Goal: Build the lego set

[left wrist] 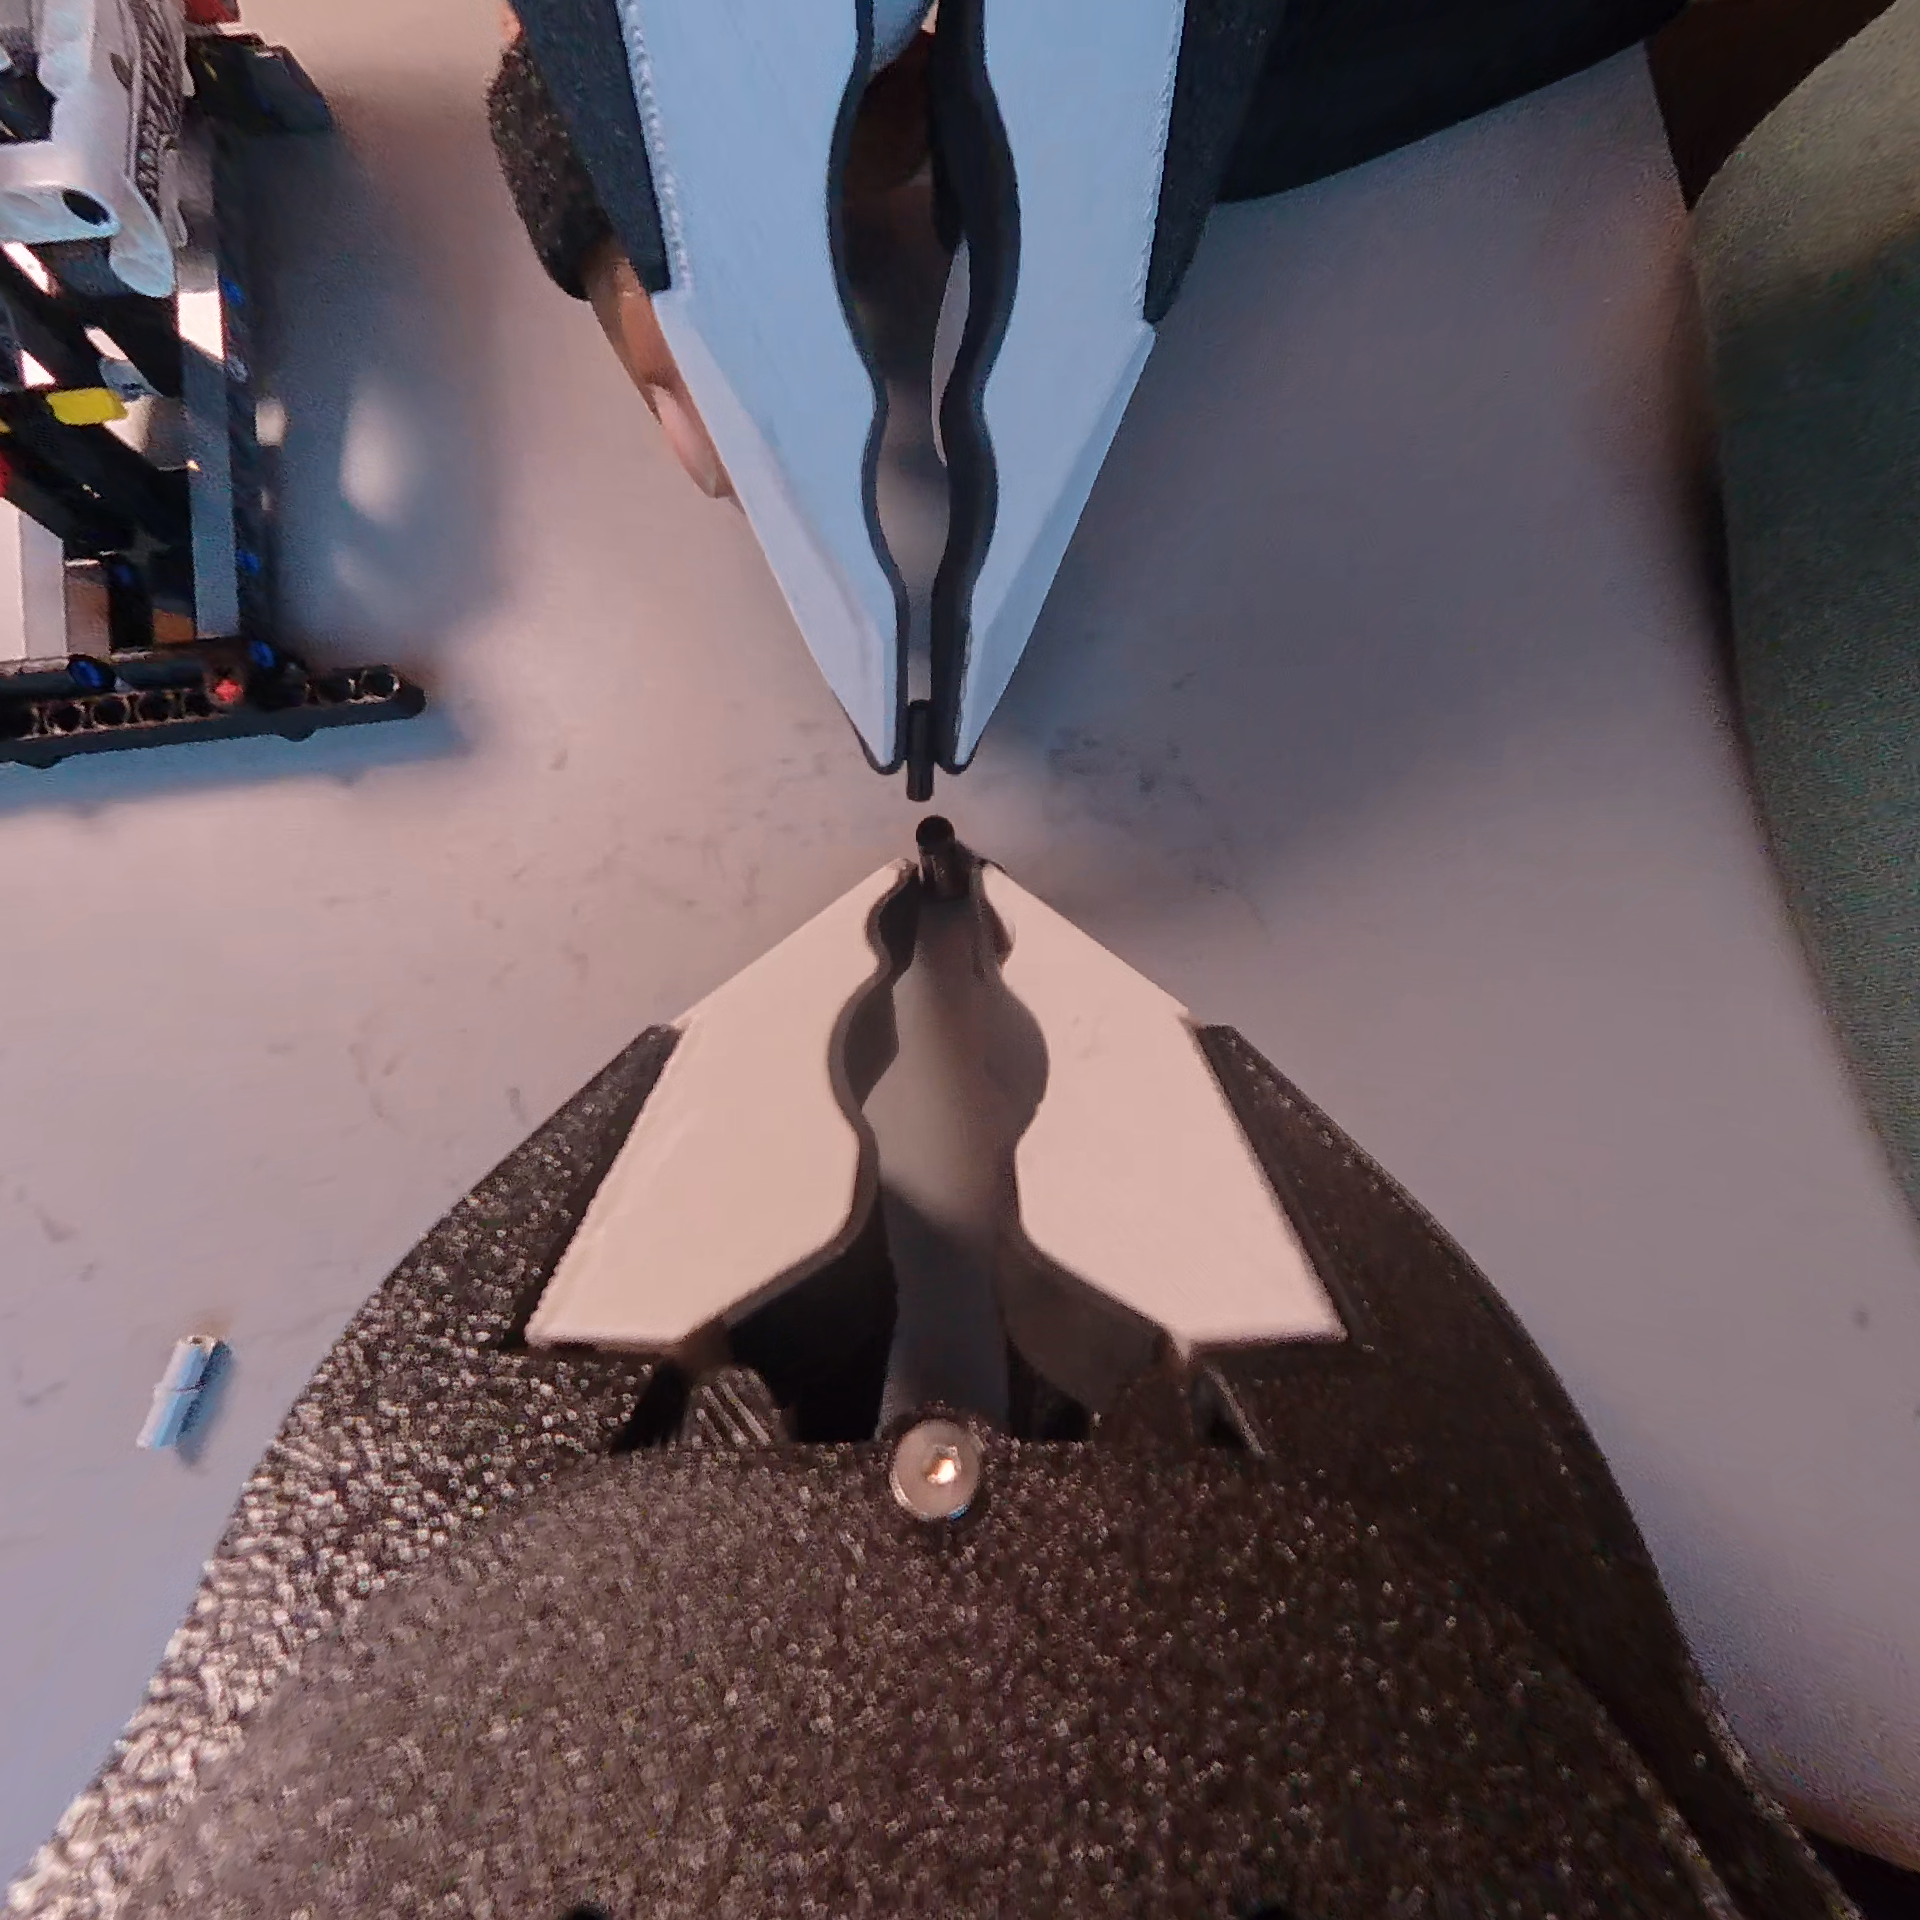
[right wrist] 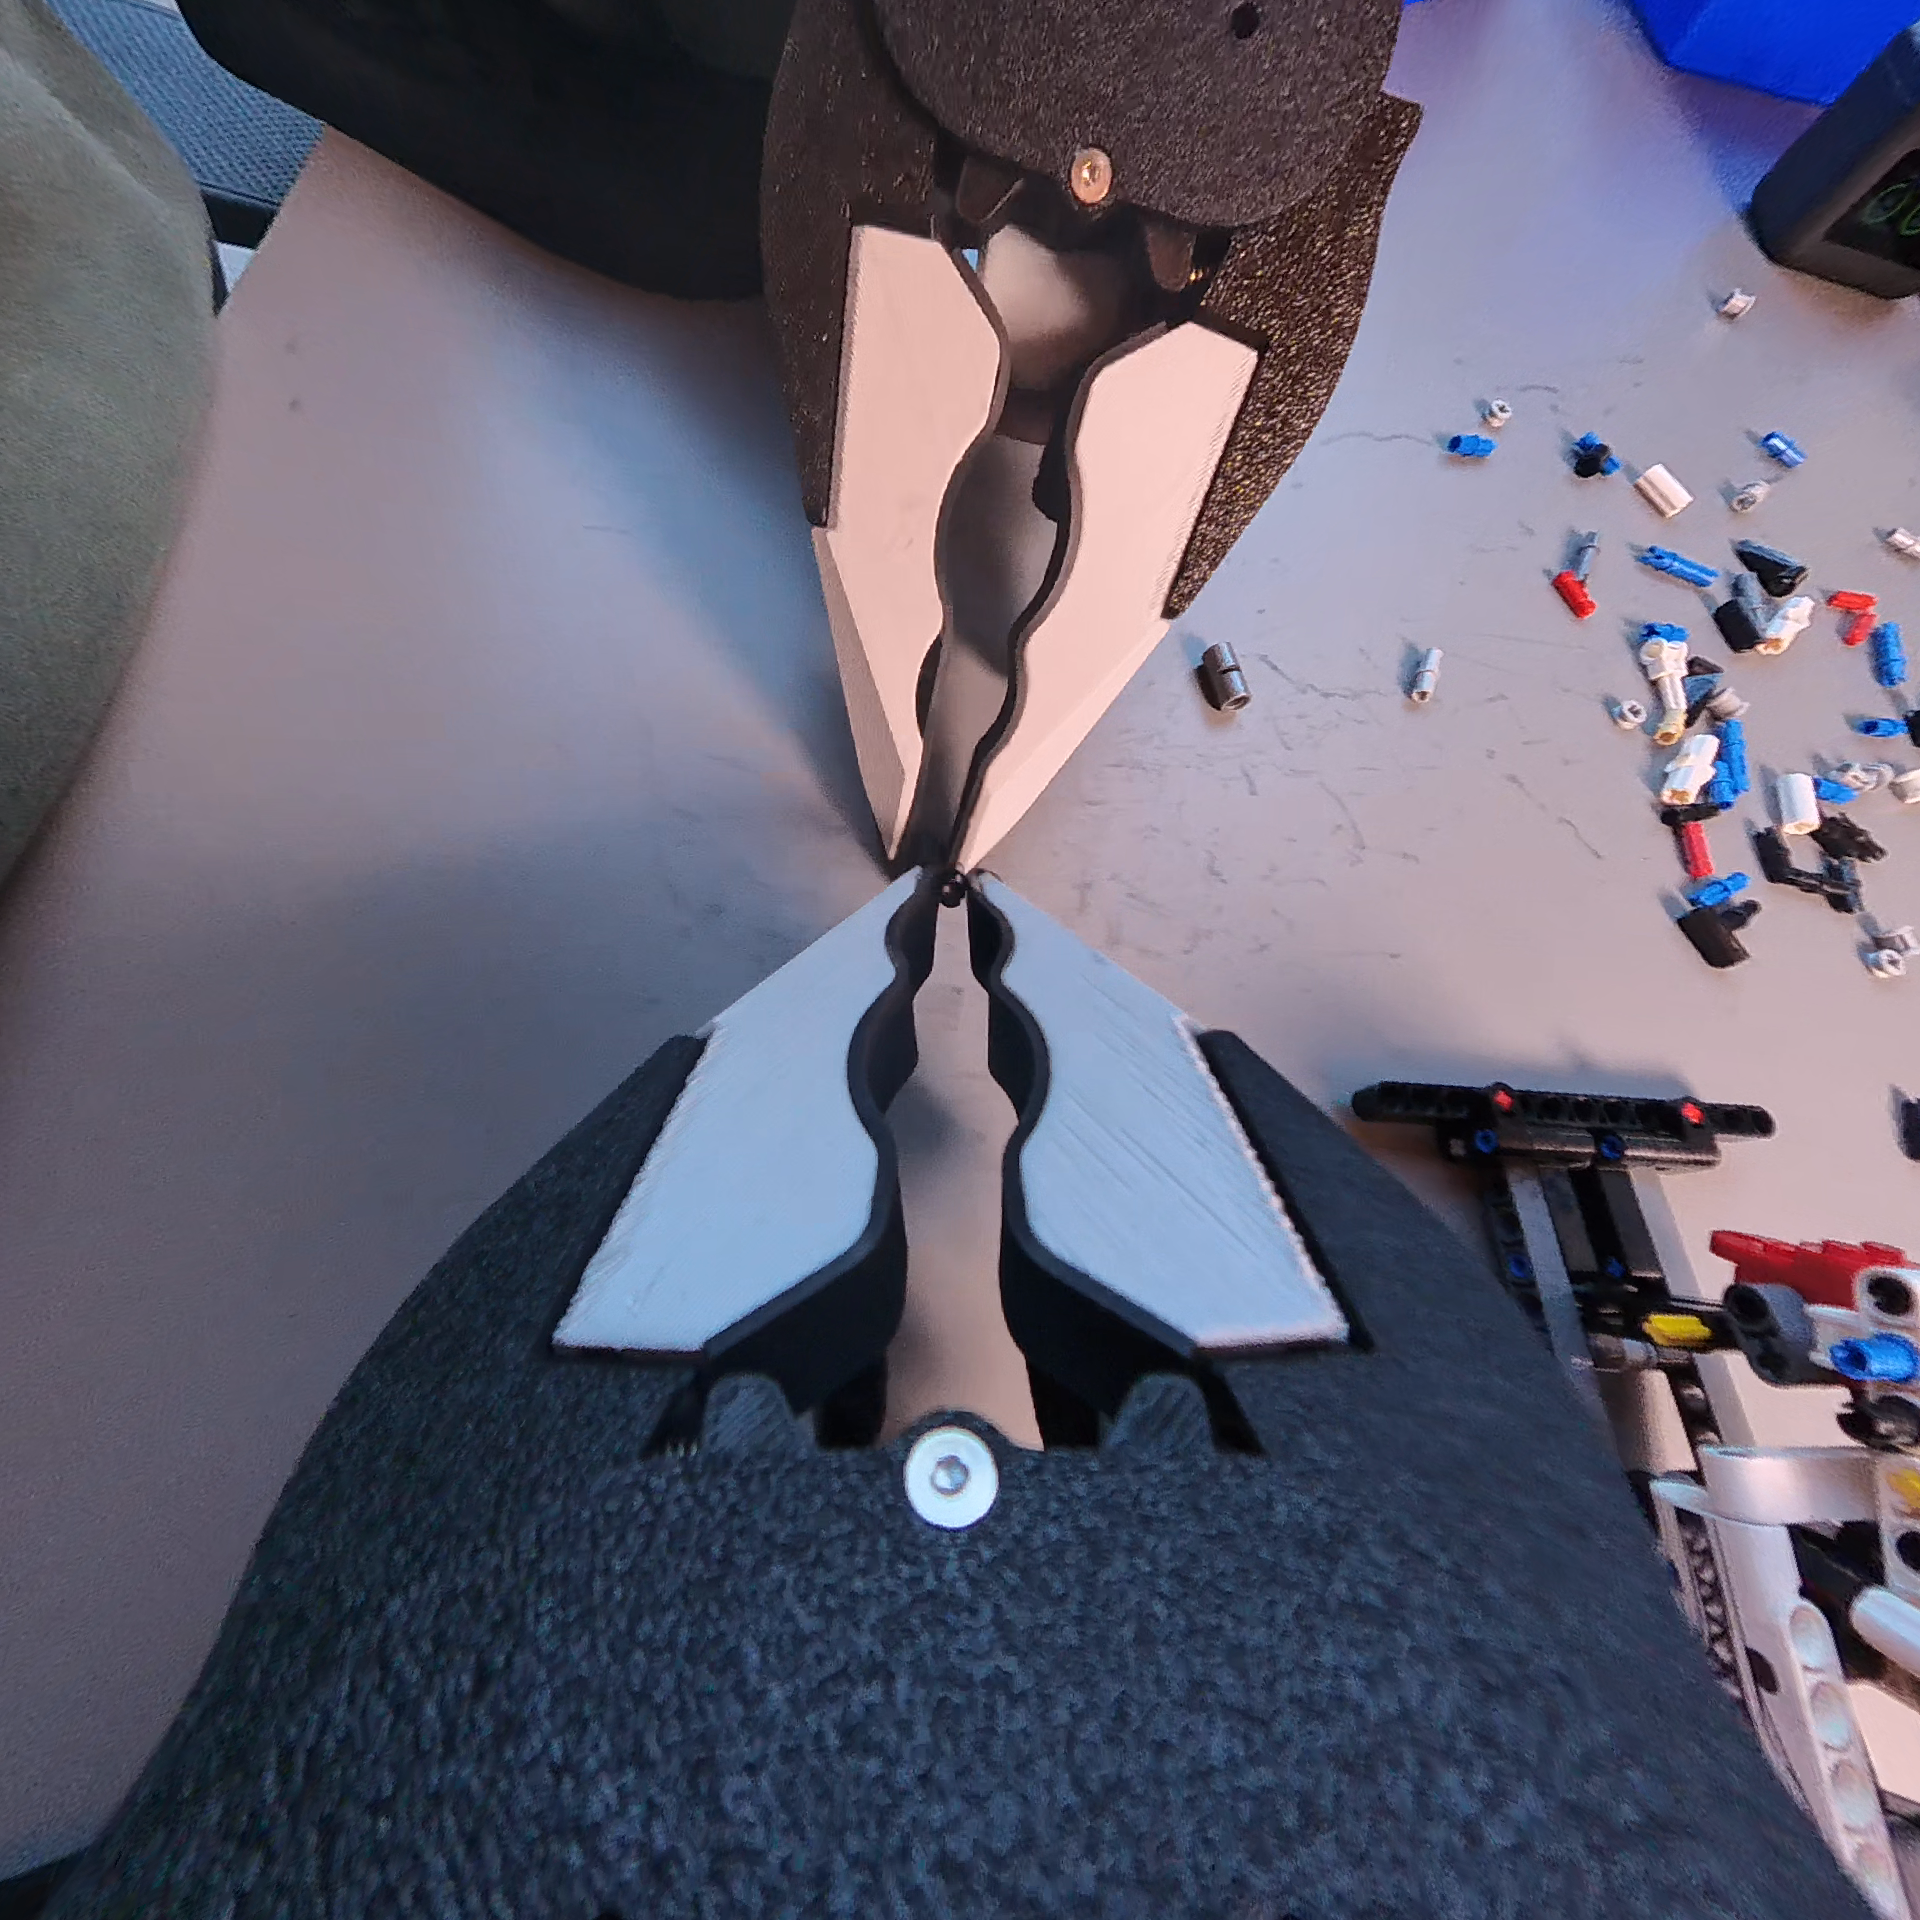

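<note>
Two small black pins meet tip to tip over the pale table (left wrist: 1351,727), apart by a sliver in the left wrist view, seemingly touching in the right wrist view. One black pin (left wrist: 940,857) sits pinched in the tips of the left gripper (left wrist: 940,868), sticking out fwd; its fingers are narrow, clamped on it. The other black pin (left wrist: 918,750) is nipped at the very tip of the right gripper (left wrist: 921,743), also drawn in tight on the part. In the right wrist view the two pins blur into one dark spot (right wrist: 950,883) btwn the right gripper (right wrist: 948,896) and the left gripper (right wrist: 940,854), so which pin is which can't be told there.

A fingertip (left wrist: 681,416) of the person's hand shows beside the right gripper's white finger.

Partly built lego model (right wrist: 1704,1351), black beams w/ red, yellow, blue bits and white panels, lies toward the table's right edge in the right wrist view, well apart from the grippers; same model (left wrist: 135,468) at the left edge in the left wrist view. Loose lego pieces (right wrist: 1725,675), blue, red, black, white, are scattered farther back on that side. A small white connector (left wrist: 182,1392) lies alone near the left gripper's body. Dark box (right wrist: 1849,197) at the far right corner. Greenish fabric (left wrist: 1829,520) along one table edge.
</note>
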`<state>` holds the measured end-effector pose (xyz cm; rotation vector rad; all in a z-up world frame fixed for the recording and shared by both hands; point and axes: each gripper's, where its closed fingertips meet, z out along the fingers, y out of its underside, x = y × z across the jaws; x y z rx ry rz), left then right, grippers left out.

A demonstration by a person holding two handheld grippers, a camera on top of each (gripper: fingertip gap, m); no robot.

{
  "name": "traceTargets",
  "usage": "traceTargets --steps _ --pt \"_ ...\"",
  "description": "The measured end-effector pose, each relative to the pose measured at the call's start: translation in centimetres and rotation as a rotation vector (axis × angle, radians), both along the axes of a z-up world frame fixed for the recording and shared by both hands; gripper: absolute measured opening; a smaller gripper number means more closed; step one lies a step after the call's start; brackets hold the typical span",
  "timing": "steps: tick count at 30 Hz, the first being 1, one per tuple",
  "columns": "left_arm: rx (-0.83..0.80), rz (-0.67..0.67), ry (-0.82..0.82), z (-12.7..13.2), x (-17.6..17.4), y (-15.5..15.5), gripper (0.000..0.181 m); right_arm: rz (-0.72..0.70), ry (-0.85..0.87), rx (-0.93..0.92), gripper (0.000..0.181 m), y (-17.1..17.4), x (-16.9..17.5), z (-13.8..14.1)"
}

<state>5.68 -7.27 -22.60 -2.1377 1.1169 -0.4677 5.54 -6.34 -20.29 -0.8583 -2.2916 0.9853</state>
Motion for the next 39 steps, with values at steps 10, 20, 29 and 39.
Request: traceTargets --steps 10,20,29,39 --pt "0.056 0.034 -0.245 4.4 0.5 -0.4 0.011 0.029 0.116 -0.089 0.005 -1.4 -0.4 3.2" --pt "0.012 -0.037 -0.27 4.3 1.5 -1.8 0.003 0.103 0.087 -0.127 0.005 -2.8 0.5 2.9" --pt "0.006 -0.031 -0.279 4.3 1.5 -1.7 0.003 0.102 0.086 -0.123 0.005 -2.7 0.5 3.0" --pt "0.005 -0.011 -0.28 4.2 1.0 -1.5 0.003 0.084 0.091 -0.109 0.004 -2.5 0.1 3.2"
